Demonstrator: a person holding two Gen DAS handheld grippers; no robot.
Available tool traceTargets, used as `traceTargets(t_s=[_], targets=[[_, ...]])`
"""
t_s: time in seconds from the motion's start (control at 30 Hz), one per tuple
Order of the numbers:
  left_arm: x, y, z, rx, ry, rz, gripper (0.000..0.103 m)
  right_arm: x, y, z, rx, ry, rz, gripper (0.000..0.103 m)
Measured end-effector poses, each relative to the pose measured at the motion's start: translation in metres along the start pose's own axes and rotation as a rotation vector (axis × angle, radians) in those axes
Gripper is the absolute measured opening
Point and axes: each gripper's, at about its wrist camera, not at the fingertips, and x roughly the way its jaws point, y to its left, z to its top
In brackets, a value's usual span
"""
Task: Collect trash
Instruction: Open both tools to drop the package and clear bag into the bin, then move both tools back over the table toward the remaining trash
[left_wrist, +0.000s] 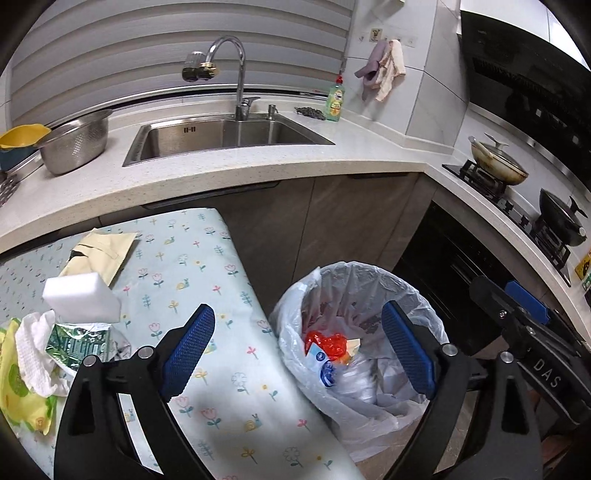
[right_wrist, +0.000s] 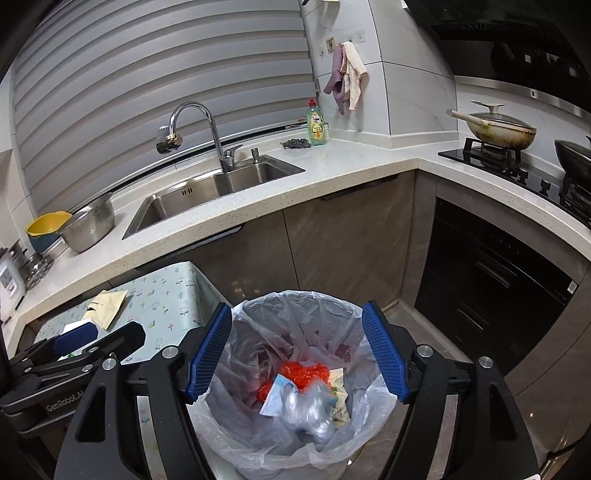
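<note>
Black claws with blue ribbed pads fill the foreground of both views. Left claw (left_wrist: 299, 347) spread wide, nothing between the pads; it straddles the edge of the surface and the bin. Right claw (right_wrist: 295, 354) also spread, empty, hanging directly over the bin mouth.

Pale blue flower-printed cloth-covered surface (left_wrist: 207, 266) stands beside the round bin lined with a clear plastic bag (left_wrist: 369, 280). Bin already holds red crumpled plastic (right_wrist: 303, 373), a white-and-blue wrapper (right_wrist: 275, 397) and clear film.

Only the left view shows the trash left on the surface: white foam block (left_wrist: 83, 297), beige torn paper envelope (left_wrist: 105, 251), yellow-green wipes packet (left_wrist: 20, 391), crumpled white paper towel (left_wrist: 33, 350), green patterned foil wrapper (left_wrist: 75, 345). From the right view just the envelope is plain, beyond the left claw's body.

Right view looks straight down into the bin; left view sees it at an angle.
</note>
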Motion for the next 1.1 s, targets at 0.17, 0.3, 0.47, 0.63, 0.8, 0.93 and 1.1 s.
traceTargets(t_s=[0.17,0.3,0.47,0.63,0.8,0.93,1.1], targets=[[-0.012,0.015,0.0,-0.02,-0.019,0.033,0.088,-0.005,0.012,0.0,-0.015,0.001,0.016,0.07],[-0.03,0.032,-0.002,-0.037,-0.042,0.077,0.087,-0.011,0.03,-0.001,-0.034,-0.001,0.043,0.071],[-0.056,0.065,-0.007,-0.077,-0.063,0.147,0.088,-0.022,0.065,-0.003,-0.07,-0.008,0.097,0.073],[-0.086,0.101,-0.013,-0.117,-0.085,0.228,0.088,-0.034,0.105,-0.009,-0.111,-0.011,0.15,0.073],[-0.11,0.138,-0.023,-0.15,-0.087,0.3,0.088,-0.045,0.144,-0.019,-0.148,-0.005,0.194,0.073],[-0.125,0.171,-0.036,-0.176,-0.088,0.354,0.088,-0.05,0.171,-0.027,-0.16,0.007,0.224,0.073],[-0.138,0.211,-0.057,-0.226,-0.07,0.407,0.088,-0.048,0.205,-0.041,-0.185,0.033,0.246,0.073]])
